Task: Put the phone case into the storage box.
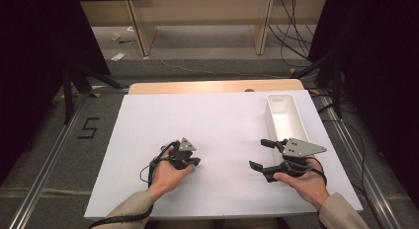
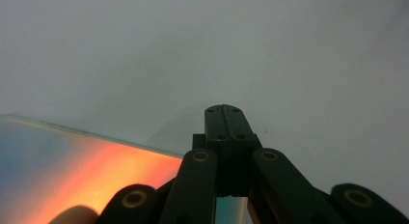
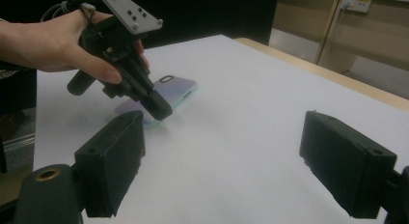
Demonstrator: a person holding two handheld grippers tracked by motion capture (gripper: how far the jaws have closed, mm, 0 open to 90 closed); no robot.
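An iridescent phone case [image 3: 174, 88], pink to teal, lies flat on the white sheet [image 1: 217, 120] at the front left. In the left gripper view the case [image 2: 72, 171] glows orange and blue at the lower left. A hand holds my left gripper [image 1: 190, 161] tilted down over it, jaws shut together, tip resting at the case's near edge [image 3: 158, 107]. From above, just a teal sliver of the case [image 1: 197, 165] peeks out beside that gripper. My right gripper [image 1: 262, 154] hovers at the front right, jaws wide open and empty [image 3: 229, 166], pointing toward the left gripper.
A long white tray [image 1: 296, 115] stands empty at the back right of the sheet. The table's wooden far edge [image 1: 212, 86] shows behind it. Beyond are shelf legs and cables on the floor. Bare sheet lies between the two grippers.
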